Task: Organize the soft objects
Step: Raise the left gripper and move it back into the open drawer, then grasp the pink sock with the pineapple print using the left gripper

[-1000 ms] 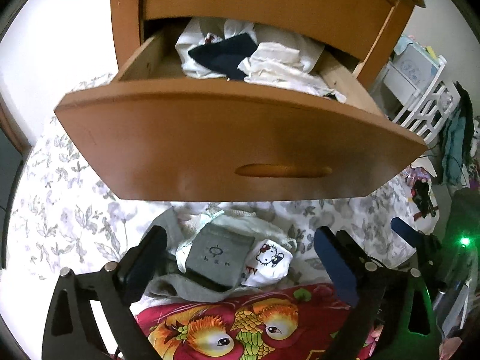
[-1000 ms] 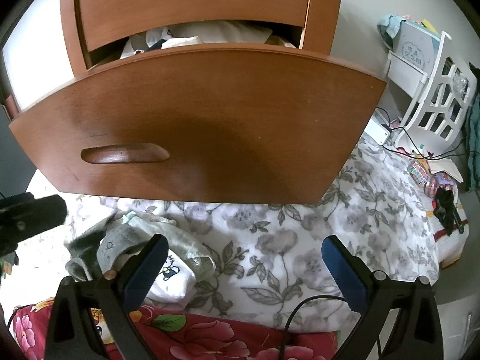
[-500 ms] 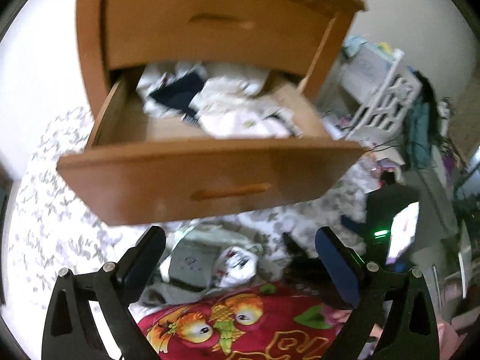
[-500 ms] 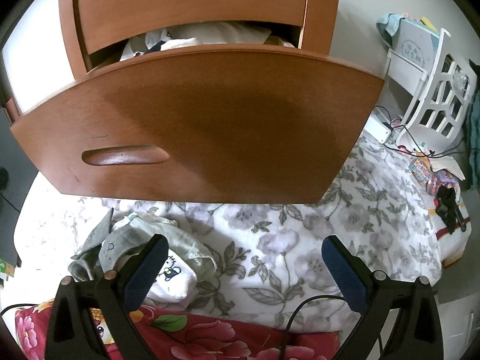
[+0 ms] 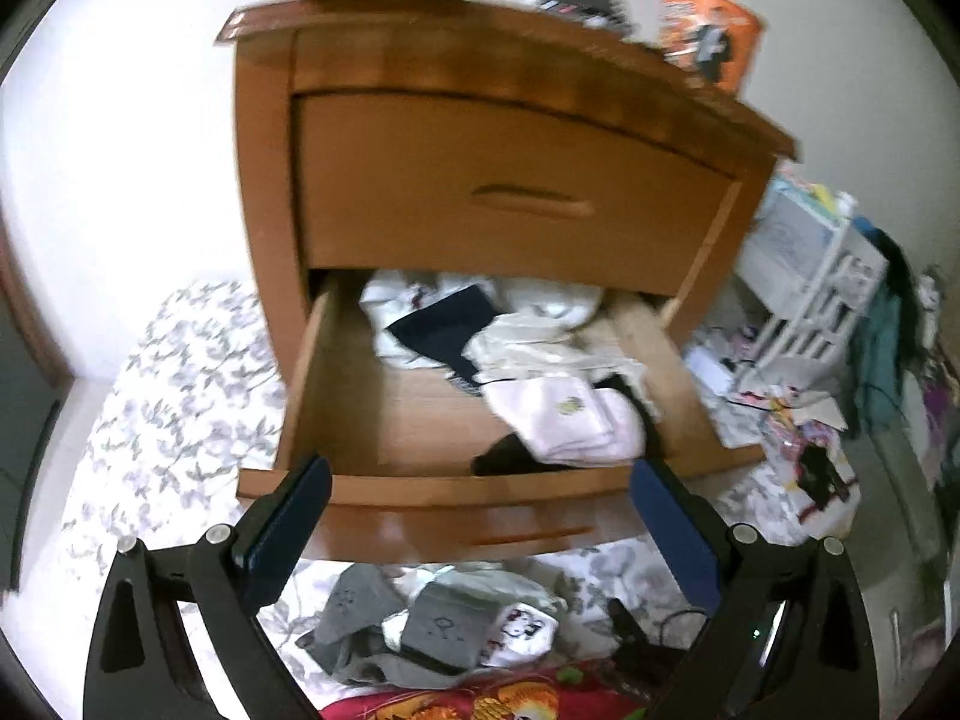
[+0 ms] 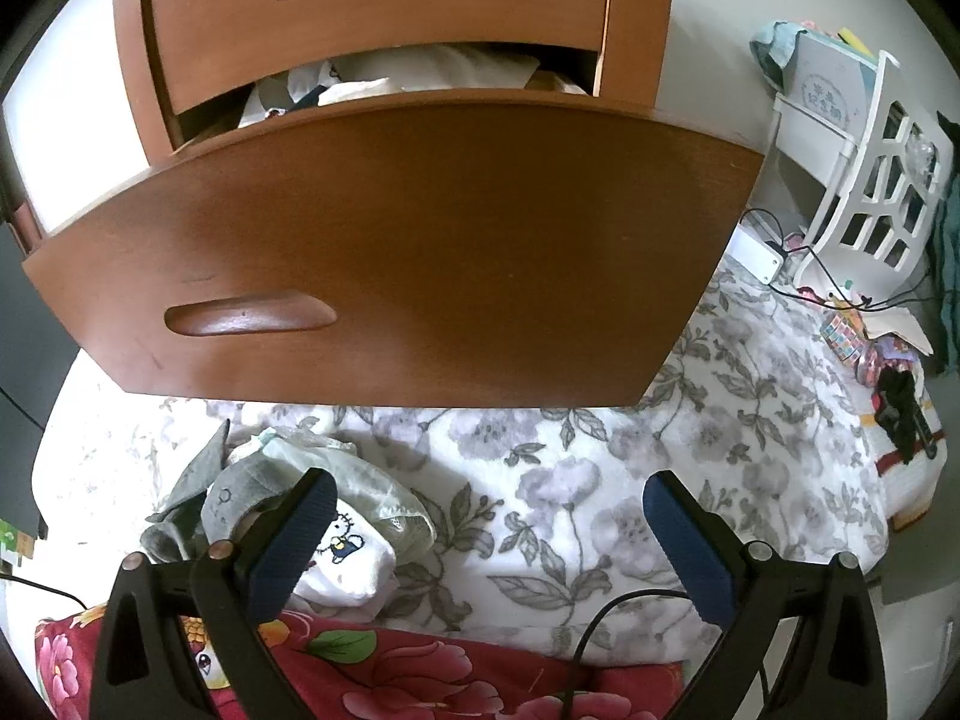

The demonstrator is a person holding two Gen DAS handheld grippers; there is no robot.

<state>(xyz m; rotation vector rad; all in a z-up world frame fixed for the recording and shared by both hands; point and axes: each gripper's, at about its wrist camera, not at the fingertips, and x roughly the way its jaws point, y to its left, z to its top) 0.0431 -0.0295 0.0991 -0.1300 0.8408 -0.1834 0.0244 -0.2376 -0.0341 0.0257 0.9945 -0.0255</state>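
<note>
We are holding the left gripper with its jaws spread wide and empty, facing the open lower drawer of the brown wooden nightstand; the right gripper is likewise spread and gripping nothing, low in front of the same drawer front. We are looking for the task's items in two places: a loose pile of small grey and white fabric garments is lying on the floral bedsheet below and just ahead of the left gripper's fingers, close beside the right gripper's left finger, and a jumble of white and dark clothing is sitting inside the drawer beyond the left gripper. We are judging these pieces light, limp and compressible, not fragile, and likely to sag or unfold when lifted. We are recommending a pinch on a folded edge or a thick bunched ridge, for example on the grey folded piece, so that several layers are caught together.
</note>
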